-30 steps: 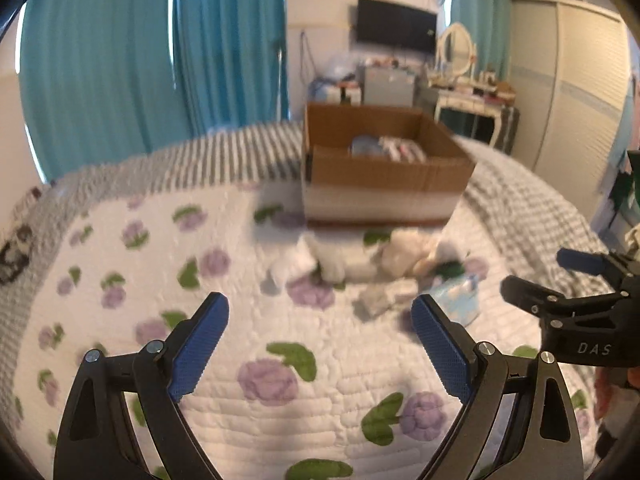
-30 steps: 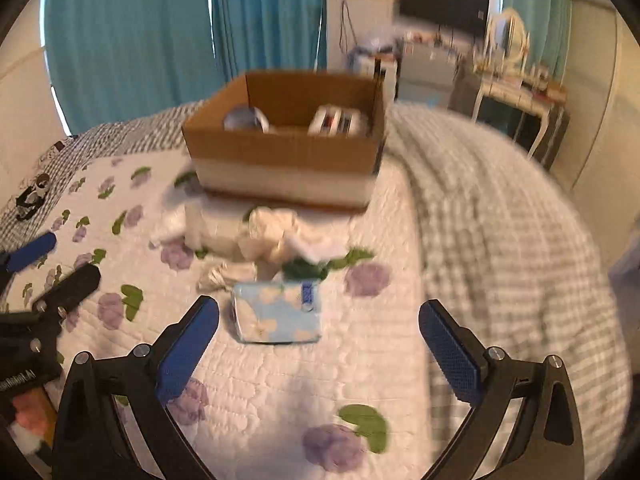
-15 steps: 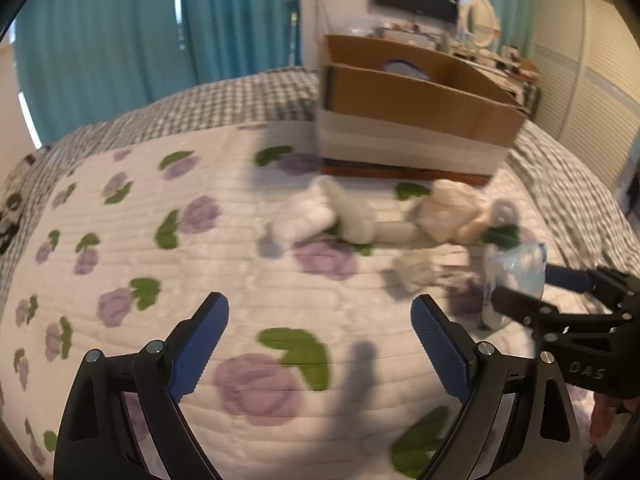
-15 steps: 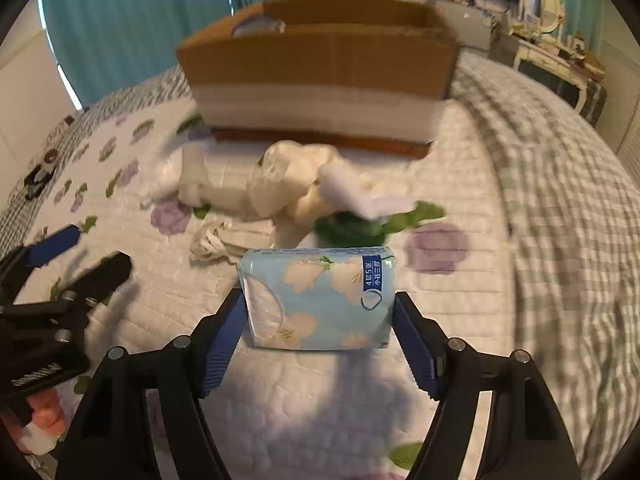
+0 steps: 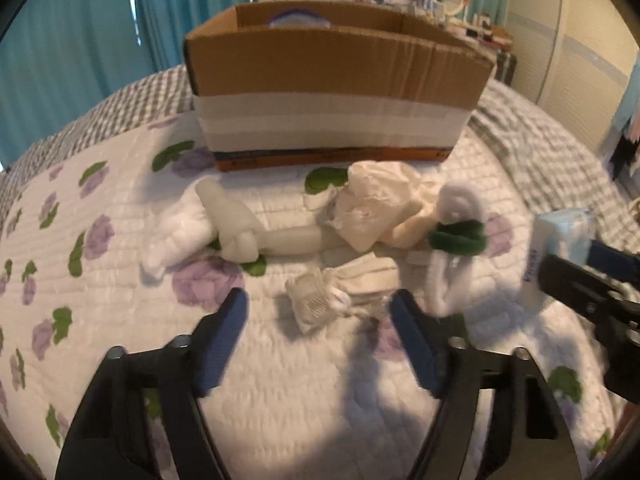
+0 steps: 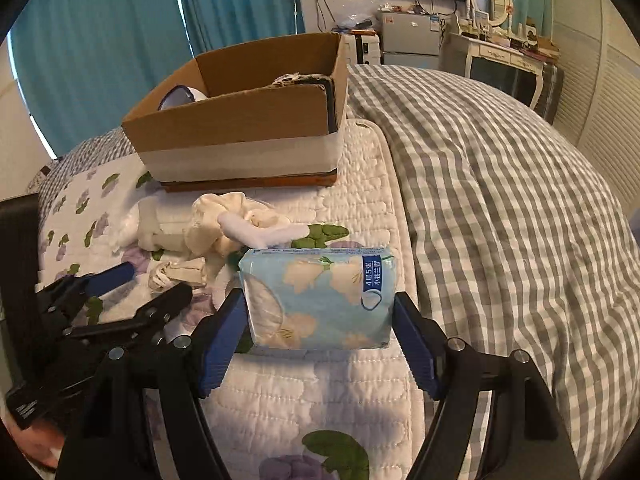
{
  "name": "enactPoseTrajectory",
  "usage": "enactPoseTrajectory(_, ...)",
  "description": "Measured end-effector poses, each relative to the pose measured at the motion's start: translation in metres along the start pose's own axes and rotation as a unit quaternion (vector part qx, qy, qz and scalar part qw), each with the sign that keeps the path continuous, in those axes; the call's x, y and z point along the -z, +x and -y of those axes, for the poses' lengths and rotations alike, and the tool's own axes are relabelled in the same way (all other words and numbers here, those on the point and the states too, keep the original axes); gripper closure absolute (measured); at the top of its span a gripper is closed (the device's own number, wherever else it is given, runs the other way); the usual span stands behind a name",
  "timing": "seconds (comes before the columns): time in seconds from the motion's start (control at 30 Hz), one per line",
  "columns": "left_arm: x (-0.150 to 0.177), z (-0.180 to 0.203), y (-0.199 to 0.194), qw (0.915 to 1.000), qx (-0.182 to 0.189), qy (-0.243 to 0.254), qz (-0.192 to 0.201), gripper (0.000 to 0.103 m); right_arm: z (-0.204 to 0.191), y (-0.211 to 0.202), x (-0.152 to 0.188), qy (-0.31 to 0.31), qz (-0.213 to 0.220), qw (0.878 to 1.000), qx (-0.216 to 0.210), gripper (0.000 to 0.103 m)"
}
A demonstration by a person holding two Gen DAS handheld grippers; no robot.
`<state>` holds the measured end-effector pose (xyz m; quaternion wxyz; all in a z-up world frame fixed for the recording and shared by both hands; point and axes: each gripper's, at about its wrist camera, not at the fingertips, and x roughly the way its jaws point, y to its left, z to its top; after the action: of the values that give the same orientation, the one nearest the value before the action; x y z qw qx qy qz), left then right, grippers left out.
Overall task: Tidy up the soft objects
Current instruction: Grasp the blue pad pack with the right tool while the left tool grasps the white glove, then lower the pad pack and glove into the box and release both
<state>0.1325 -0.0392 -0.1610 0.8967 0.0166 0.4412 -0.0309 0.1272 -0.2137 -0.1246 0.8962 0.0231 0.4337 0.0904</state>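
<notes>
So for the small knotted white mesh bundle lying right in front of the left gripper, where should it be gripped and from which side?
Grip the mesh bundle across its bunched body, not the loose tails trailing right. Come straight ahead and down with the left gripper, whose open jaws already straddle it. The bundle lies low on the quilt, clear of the other cloths, so a side-to-side pinch should catch the bulk.

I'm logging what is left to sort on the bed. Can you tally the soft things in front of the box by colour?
White or cream: 5, among them the crumpled bag, knotted roll, fluffy cloth, mesh pouch and loop.
Green: 1, the scrunchie.
Light blue: 1, the tissue pack, clamped in the right gripper.
Total: 7.
</notes>
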Motion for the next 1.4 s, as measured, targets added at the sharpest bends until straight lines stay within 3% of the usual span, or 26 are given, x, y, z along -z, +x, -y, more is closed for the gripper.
enactPoseTrajectory(0.13,-0.001,0.003,0.013,0.9998,0.016,0.009,-0.010,0.034,-0.002,0.006,0.001,-0.004,-0.002,1.000,0.002,0.030)
enactPoseTrajectory(0.23,-0.001,0.011,0.019,0.9991,0.022,0.033,-0.015,0.046,-0.004,0.013,0.003,-0.008,-0.009,1.000,0.004,0.030)
enactPoseTrajectory(0.37,-0.001,0.006,0.017,0.9987,0.042,0.027,-0.014,0.067,-0.003,0.013,0.006,-0.010,-0.011,1.000,0.008,0.030)
enactPoseTrajectory(0.6,0.005,-0.001,-0.006,0.9982,0.051,0.032,-0.003,0.069,-0.009,-0.004,0.002,-0.019,0.009,1.000,0.011,0.030)
enactPoseTrajectory(0.8,0.003,-0.004,-0.049,0.9973,0.057,0.038,0.025,0.069,-0.018,-0.035,0.000,-0.035,0.031,0.999,0.011,0.030)
enactPoseTrajectory(1.07,-0.013,-0.014,-0.133,0.9930,0.053,0.044,0.096,0.069,-0.043,-0.113,-0.021,-0.073,0.088,0.993,0.016,0.030)
enactPoseTrajectory(1.4,-0.050,-0.040,-0.216,0.9792,0.052,0.040,0.192,0.069,-0.075,-0.193,-0.064,-0.095,0.159,0.983,0.019,0.030)
